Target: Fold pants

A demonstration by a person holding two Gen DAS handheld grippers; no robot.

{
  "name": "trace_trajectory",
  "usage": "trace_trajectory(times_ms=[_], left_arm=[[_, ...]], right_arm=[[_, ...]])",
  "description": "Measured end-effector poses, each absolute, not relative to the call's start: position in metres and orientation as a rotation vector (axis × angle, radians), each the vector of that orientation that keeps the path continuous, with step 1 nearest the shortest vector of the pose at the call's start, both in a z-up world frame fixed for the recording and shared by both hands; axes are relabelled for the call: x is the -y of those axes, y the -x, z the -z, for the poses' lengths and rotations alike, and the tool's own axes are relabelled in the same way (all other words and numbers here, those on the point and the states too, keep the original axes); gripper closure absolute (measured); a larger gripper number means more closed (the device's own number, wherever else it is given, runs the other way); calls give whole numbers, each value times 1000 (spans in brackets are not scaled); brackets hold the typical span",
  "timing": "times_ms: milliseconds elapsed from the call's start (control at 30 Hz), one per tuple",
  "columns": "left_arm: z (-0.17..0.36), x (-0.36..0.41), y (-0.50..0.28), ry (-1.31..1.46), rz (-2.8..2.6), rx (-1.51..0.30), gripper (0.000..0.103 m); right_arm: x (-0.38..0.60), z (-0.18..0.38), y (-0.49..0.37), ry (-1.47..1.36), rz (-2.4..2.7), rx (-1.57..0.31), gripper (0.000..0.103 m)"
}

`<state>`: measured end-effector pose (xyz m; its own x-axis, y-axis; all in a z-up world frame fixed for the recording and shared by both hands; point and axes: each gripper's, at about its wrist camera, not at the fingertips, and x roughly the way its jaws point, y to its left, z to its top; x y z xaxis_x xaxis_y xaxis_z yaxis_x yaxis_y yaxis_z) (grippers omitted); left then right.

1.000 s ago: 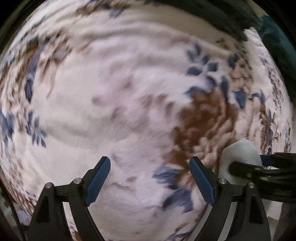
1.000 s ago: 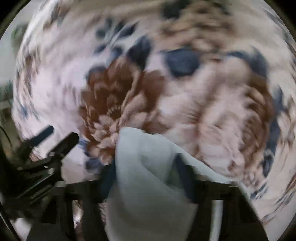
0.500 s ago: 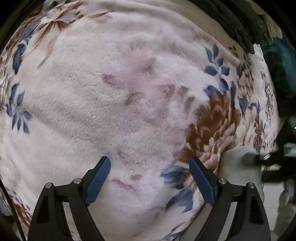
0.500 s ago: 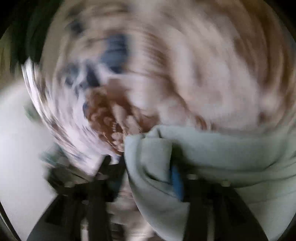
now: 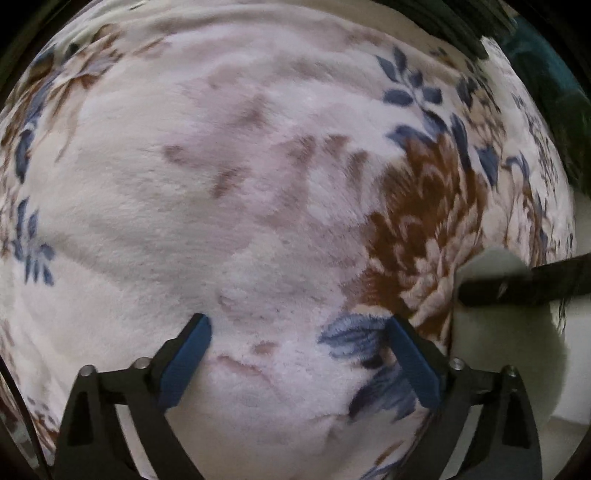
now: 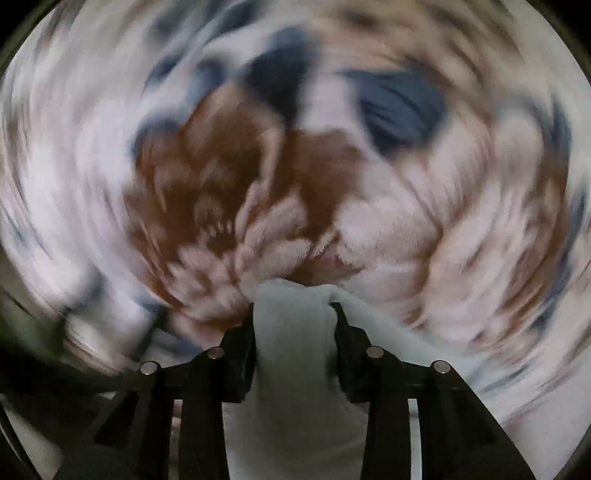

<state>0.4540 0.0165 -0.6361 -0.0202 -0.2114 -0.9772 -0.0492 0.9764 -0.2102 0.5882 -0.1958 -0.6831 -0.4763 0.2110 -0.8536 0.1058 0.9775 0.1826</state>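
The pants (image 6: 295, 369) are pale mint-white fleece, bunched into a thick fold between the fingers of my right gripper (image 6: 294, 314). Its jaws are closing and press on that fold just above the floral blanket (image 6: 406, 221). The right wrist view is smeared by motion. In the left wrist view the same pants (image 5: 498, 339) hang as a pale lump at the lower right, with the right gripper's black finger (image 5: 517, 286) across them. My left gripper (image 5: 297, 325) points down over the blanket (image 5: 258, 184). Its jaws are opening wide, with nothing between them.
The plush blanket with brown flowers and blue leaves fills both views. Dark folded fabric (image 5: 461, 29) and something teal (image 5: 546, 74) lie beyond its far right edge. The blanket's edge drops off at the right beside the pants.
My left gripper has sunk slightly toward the blanket and its jaws stand wider. The right gripper has swung over the brown flower, and the pants fold between its fingers is squeezed narrower.
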Motion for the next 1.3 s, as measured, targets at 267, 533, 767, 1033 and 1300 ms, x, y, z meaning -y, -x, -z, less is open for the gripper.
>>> trace_trajectory(times_ms=[267, 533, 767, 1033, 1300], left_arm=[[659, 9, -456, 51, 10, -1599, 0], [615, 15, -445, 179, 111, -1601, 0], [584, 51, -428, 322, 353, -1606, 0], [579, 65, -381, 377, 380, -1596, 0], [586, 38, -331, 410, 372, -1612, 0]], right_arm=[[309, 725, -526, -1491, 130, -1834, 69], [284, 653, -583, -957, -146, -1848, 28], [365, 545, -527, -592, -70, -1639, 16], [481, 572, -346, -921, 129, -1656, 16], [491, 627, -263, -1055, 160, -1640, 16]])
